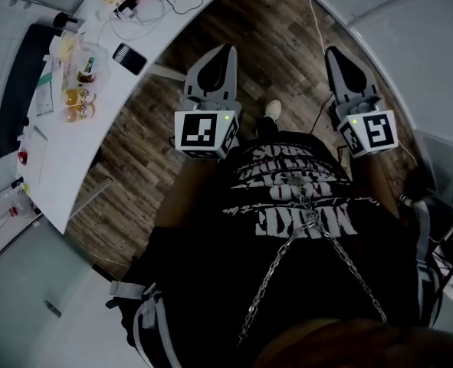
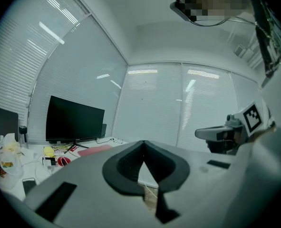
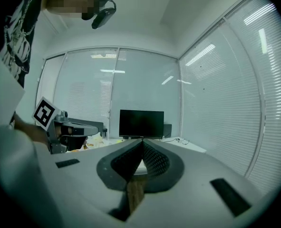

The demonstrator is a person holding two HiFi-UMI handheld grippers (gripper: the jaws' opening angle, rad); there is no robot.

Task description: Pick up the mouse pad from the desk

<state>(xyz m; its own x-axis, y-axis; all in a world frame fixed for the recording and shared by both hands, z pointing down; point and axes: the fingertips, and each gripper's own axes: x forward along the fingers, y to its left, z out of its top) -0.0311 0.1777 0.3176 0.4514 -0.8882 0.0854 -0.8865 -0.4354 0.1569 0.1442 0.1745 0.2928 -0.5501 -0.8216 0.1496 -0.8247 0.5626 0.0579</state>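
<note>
Head view: left gripper [image 1: 227, 50] and right gripper [image 1: 334, 52] sit centre frame; desk [image 1: 65, 182] upper left. Shirt lettering is unreadable.
Left gripper view: jaws together, empty. Reddish mouse pad [image 2: 95, 150] lies lower left on the desk, before the monitor [image 2: 73, 120].
Right gripper view: jaws together, empty.

The pad [image 2: 95, 150] is a flat, pinkish-red sheet lying on my counter [image 1: 65, 167], near its edge, just beside the monitor [image 2: 74, 119] stand.

Two grippers — left gripper [image 1: 226, 52], right gripper [image 1: 336, 54]; one desk [image 1: 80, 152]; one phone [image 1: 129, 58]; one mouse pad [image 2: 96, 150].
</note>
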